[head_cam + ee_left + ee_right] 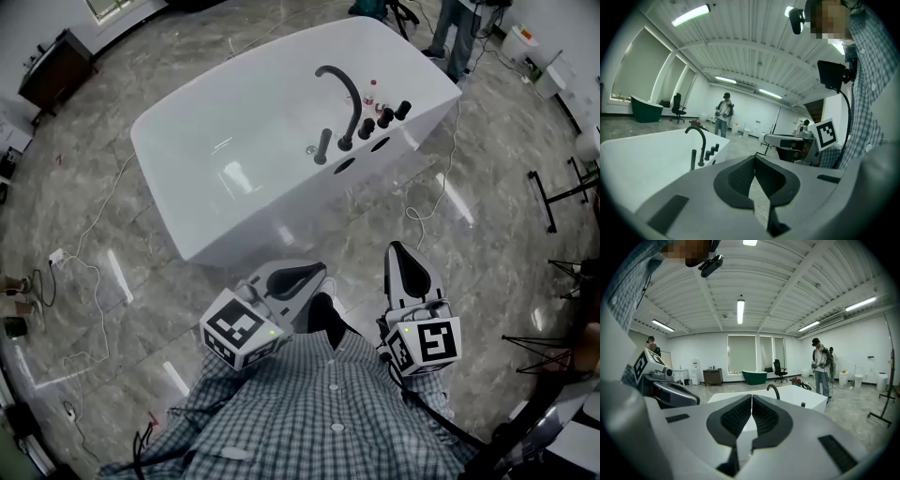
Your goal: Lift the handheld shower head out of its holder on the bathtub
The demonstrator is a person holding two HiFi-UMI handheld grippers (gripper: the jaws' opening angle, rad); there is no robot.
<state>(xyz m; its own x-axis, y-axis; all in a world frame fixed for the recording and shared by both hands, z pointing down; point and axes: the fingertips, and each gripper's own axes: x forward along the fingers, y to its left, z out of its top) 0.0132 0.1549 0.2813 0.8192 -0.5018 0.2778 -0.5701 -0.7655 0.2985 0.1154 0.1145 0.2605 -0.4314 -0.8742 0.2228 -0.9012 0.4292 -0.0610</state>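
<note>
Head view: white tub stands on a marble floor. The shower head is upright in its holder on the tub's right rim, just beside a black spout and three knobs. Left tool and right tool are both pressed together and empty, near the tub's near wall and well apart from the shower head. Bare floor lies on both sides; a cable trails on the left.

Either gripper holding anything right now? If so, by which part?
Nothing is held. The left gripper and right gripper are both shut and empty. The handheld shower head stands in place on the bathtub, apart from both.
</note>
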